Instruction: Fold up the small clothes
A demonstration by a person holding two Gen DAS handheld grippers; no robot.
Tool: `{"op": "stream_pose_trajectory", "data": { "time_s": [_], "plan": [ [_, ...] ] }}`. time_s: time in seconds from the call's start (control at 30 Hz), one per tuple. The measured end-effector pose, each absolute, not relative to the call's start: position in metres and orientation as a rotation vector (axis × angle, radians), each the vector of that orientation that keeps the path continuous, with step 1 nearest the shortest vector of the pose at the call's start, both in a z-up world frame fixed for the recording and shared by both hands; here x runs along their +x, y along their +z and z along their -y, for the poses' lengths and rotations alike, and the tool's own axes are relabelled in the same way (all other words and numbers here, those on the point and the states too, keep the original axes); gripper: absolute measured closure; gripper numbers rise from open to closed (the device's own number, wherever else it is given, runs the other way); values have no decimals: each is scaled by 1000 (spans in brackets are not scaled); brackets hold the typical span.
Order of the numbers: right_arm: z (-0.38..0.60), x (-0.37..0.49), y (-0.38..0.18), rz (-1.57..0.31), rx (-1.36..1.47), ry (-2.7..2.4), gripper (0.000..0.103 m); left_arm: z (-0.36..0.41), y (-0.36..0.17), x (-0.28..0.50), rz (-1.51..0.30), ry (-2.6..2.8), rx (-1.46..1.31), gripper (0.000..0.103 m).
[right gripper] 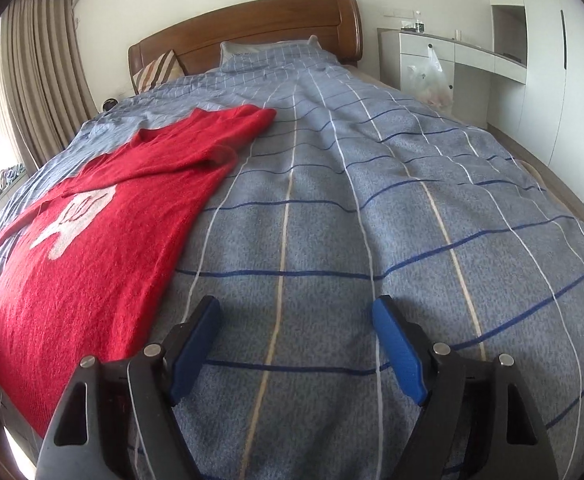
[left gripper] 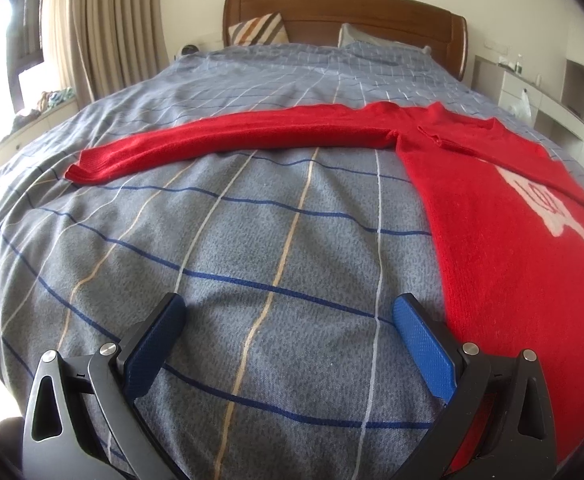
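A red sweater (left gripper: 491, 208) lies flat on a bed with a grey-blue checked cover (left gripper: 252, 240). A white figure (right gripper: 72, 216) is knitted on its body. In the left wrist view one sleeve (left gripper: 220, 142) stretches straight out to the left, and the other sleeve is folded across the body, over the top of the white figure. In the right wrist view the far right part of the sweater, near the shoulder, lies bunched on the cover.

The left gripper (left gripper: 290, 312) hangs over the bare cover at the near edge, just left of the sweater's hem. Its blue fingers (left gripper: 423, 340) stand wide apart with nothing between them. The right finger is very close to the sweater's edge; I cannot tell if it touches.

The right gripper (right gripper: 295, 316) is over the bare cover too, just right of the sweater's near corner. Its fingers (right gripper: 399, 352) are also apart and hold nothing.

At the far end there are a wooden headboard (left gripper: 343, 12) and two pillows (left gripper: 258, 28). Curtains (left gripper: 104, 28) hang on the left, and white cabinets (right gripper: 491, 64) stand on the right.
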State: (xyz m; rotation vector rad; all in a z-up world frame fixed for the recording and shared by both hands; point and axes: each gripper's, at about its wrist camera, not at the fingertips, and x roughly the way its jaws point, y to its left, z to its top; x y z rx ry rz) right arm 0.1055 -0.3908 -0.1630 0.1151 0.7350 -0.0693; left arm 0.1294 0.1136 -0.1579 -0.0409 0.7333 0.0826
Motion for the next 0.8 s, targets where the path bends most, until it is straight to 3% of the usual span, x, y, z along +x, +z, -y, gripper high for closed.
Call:
{"op": "stream_pose_trajectory", "data": {
  "time_s": [0.8],
  "plan": [
    [390,106,-166,-733,104,-74,21,-116,-159,130,-740,65,-45,0]
  ]
}}
